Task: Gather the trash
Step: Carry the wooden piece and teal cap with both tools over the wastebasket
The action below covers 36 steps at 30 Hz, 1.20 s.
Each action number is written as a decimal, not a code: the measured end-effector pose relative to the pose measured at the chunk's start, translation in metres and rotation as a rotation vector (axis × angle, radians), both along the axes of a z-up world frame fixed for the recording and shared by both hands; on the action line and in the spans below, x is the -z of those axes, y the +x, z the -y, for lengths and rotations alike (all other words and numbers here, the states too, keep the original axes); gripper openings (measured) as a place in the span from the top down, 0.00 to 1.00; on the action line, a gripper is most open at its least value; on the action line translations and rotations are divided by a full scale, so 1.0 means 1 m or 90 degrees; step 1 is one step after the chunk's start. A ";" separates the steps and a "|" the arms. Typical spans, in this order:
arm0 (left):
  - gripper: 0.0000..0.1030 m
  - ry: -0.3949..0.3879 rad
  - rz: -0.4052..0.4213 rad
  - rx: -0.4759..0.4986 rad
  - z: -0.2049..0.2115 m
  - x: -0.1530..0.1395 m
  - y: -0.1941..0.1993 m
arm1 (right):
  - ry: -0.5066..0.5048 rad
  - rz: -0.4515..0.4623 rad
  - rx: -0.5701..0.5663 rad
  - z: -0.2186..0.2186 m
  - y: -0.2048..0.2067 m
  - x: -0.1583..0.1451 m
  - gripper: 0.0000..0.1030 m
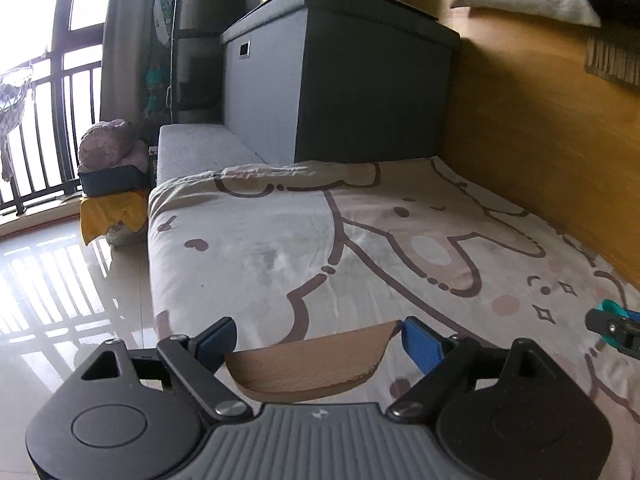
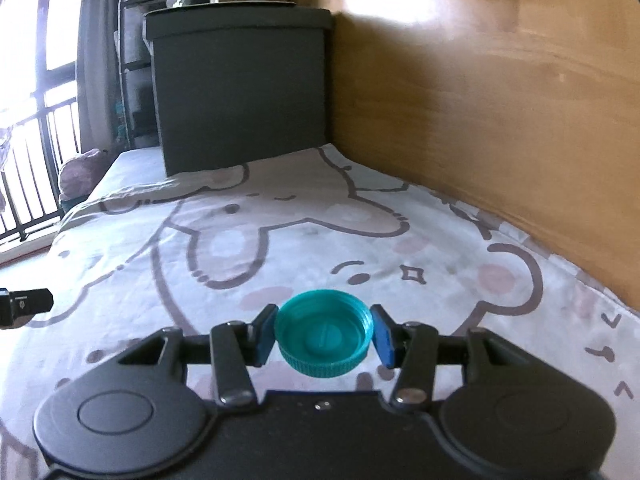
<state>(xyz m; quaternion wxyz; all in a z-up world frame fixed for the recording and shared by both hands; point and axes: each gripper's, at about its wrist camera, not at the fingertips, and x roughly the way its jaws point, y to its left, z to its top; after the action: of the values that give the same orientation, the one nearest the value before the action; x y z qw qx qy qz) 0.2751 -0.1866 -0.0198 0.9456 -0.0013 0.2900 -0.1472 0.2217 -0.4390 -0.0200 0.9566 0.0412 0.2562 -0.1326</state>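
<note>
Teal cap [image 2: 323, 334] is pinched by right claw [image 2: 324, 336]; left claw [image 1: 318, 340] grips wooden piece [image 1: 308, 360] above bed [image 1: 280, 248].

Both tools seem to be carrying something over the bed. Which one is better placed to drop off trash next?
Probably the right tool: it is shut on the teal bottle cap, clearly trash. The left tool grips a wooden piece, perhaps a scoop. No bin shows.

Your right gripper [image 2: 324, 334] pinches a round teal plastic bottle cap [image 2: 324, 332], open side up, between its blue pads [image 2: 267, 334], above the cartoon-printed bedsheet [image 2: 280, 232], near the wooden wall panel [image 2: 480, 100].
</note>
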 end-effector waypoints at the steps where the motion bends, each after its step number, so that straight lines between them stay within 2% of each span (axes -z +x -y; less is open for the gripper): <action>1: 0.14 -0.004 -0.002 0.001 -0.003 -0.002 -0.004 | -0.001 0.001 -0.003 -0.004 -0.003 -0.004 0.51; 21: 0.14 -0.041 0.031 0.009 -0.075 -0.080 -0.082 | 0.001 0.013 -0.044 -0.087 -0.061 -0.078 0.51; 28: 0.14 -0.035 0.047 -0.005 -0.110 -0.094 -0.105 | 0.010 0.020 -0.089 -0.129 -0.068 -0.088 0.51; 36: 0.14 -0.047 0.047 -0.069 -0.178 -0.094 -0.121 | 0.017 0.015 -0.168 -0.197 -0.059 -0.085 0.51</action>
<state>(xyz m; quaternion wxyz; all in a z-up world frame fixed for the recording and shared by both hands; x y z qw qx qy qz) 0.1544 -0.0089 0.0747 0.9615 -0.0466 0.2491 -0.1066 0.1624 -0.2422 0.0652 0.9680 0.0212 0.2499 -0.0016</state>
